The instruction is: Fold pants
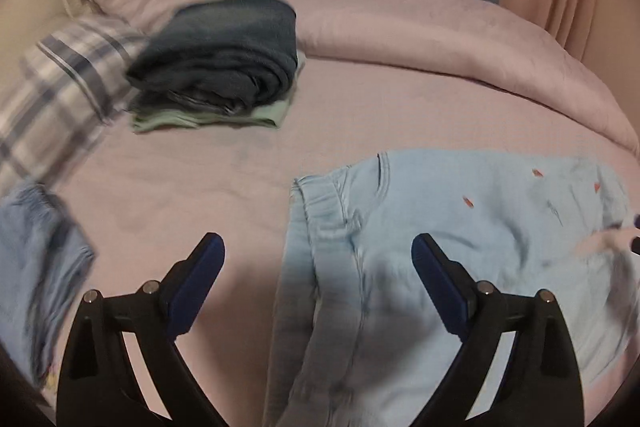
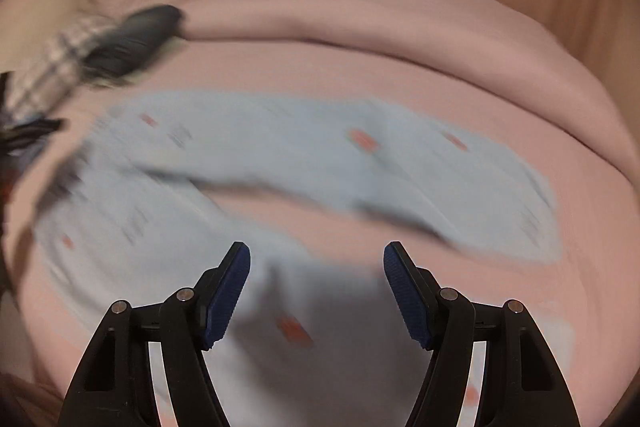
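Light blue pants [image 1: 460,267] with small red marks lie spread on the pink bed sheet [image 1: 180,187]. Their elastic waistband is at the left end, in front of my left gripper [image 1: 318,251], which is open and empty just above the waist. In the right wrist view the same pants [image 2: 300,155] show blurred, with both legs stretching away to the right. My right gripper [image 2: 317,259] is open and empty above the pants' near leg.
A stack of folded clothes [image 1: 216,67], dark on top and pale green below, sits at the back left beside a plaid pillow [image 1: 60,87]. A pink duvet [image 1: 420,35] is bunched along the back. Another blue denim garment [image 1: 36,259] lies at the left edge.
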The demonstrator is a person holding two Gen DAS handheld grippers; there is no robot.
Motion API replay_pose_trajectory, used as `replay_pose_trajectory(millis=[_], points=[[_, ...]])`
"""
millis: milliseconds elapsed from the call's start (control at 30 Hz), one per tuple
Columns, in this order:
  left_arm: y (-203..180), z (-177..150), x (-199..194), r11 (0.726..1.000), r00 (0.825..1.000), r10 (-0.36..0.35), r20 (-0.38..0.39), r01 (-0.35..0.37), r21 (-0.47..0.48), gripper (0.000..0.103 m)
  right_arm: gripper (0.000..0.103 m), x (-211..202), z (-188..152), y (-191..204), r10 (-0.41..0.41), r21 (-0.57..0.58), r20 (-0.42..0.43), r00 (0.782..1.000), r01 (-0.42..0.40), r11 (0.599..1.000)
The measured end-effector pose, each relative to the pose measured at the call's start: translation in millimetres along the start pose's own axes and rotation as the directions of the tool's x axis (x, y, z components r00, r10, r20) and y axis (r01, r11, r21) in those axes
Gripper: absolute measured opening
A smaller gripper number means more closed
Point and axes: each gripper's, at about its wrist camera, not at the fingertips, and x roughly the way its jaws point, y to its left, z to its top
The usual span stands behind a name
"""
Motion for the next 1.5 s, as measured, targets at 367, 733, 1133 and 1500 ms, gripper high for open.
replay_pose_trajectory(millis=[367,733,1133,1500], points=[[36,32,86,0.965,0.96,-0.232,-0.158,0.205,-0.166,0.085,0.07,128,102,39,0.073,-0.245,-0.147,0.986,-0.107,0.964],[24,36,100,0.938,0.907,-0.347,-0.238,0.339,-0.076,0.038,0.033,163,85,35,0.134,-0.288,-0.348,0.928,-0.242,0.927],[20,46,104,0.933,0.901,-0.361,-0.24,0.349,-0.091,0.049,0.006,160,67,78,-0.057,-0.42,-0.303,0.951,-0.079,0.904],[2,45,118,0.909,0.87,-0.41,-0.275,0.413,-0.05,0.033,0.011,161,53,77,-0.05,-0.386,-0.318,0.947,-0.081,0.919]])
